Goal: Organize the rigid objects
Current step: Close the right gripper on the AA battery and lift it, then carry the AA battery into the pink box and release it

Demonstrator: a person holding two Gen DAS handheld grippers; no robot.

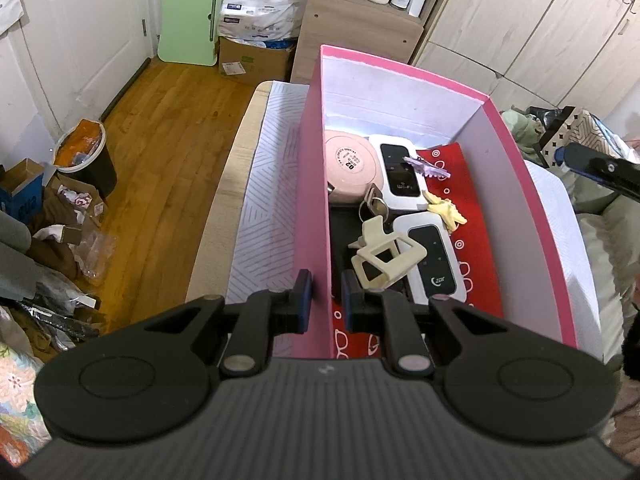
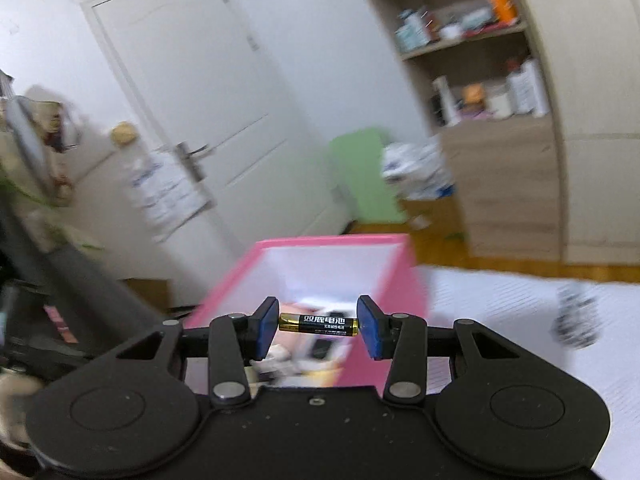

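Observation:
A pink box (image 1: 312,184) stands on a white patterned table. In it lie a pink round case (image 1: 350,162), two white WiFi routers (image 1: 398,170), a cream holder (image 1: 384,258), keys (image 1: 374,202), a purple clip (image 1: 426,166) and a yellow piece (image 1: 446,208) on red card. My left gripper (image 1: 326,300) is shut on the box's left wall near the front corner. My right gripper (image 2: 318,324) is shut on a black and gold battery (image 2: 318,324), held end to end just above the pink box (image 2: 224,284). The right gripper's tip also shows in the left wrist view (image 1: 604,168).
The table's left edge (image 1: 224,216) drops to a wooden floor with a bin (image 1: 86,156), bags and boxes. A cabinet with bottles (image 1: 360,24) and wardrobes stand behind. Clothes lie right of the table (image 1: 560,132). A blurred dark-and-white object (image 2: 576,316) lies on the table right of the box.

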